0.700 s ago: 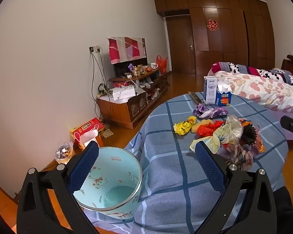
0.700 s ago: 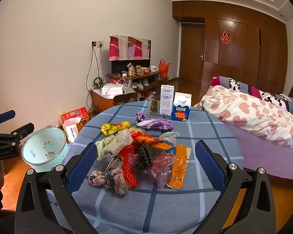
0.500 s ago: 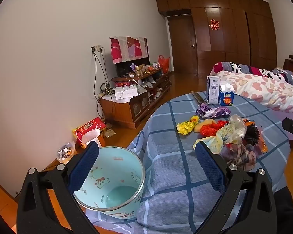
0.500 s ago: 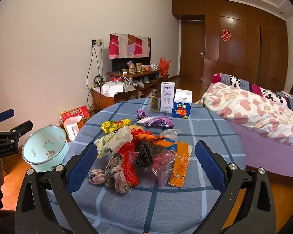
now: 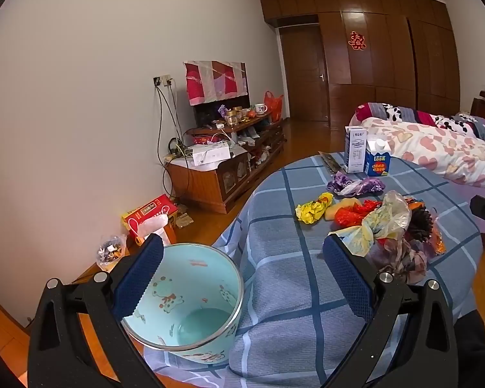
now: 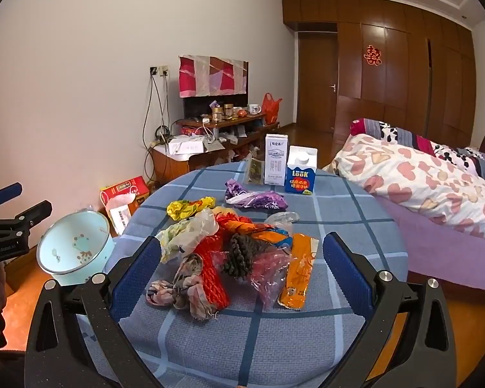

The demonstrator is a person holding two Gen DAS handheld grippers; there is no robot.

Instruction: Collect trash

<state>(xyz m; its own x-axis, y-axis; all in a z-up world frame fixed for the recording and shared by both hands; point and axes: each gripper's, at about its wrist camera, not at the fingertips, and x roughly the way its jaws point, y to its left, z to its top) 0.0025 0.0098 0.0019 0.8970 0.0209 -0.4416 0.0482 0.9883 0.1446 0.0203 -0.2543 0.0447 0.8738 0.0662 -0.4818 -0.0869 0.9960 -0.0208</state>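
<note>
Fingers, left: left gripper (image 5: 242, 287) spread wide, holding nothing; its left finger (image 5: 138, 280) overlaps the rim of the pale blue bin (image 5: 190, 304).
Fingers, right: right gripper (image 6: 241, 278) spread wide, empty, framing the trash pile (image 6: 232, 252).
Change: both views have drawn back slightly from a moment ago; nothing on the table (image 6: 274, 339) has moved.
Trash: heaped at 12 o'clock from the right fingers; cartons (image 6: 287, 169) beyond.
Bin: off the table edge at 9 o'clock.
Meaning: collecting not yet begun.
</note>
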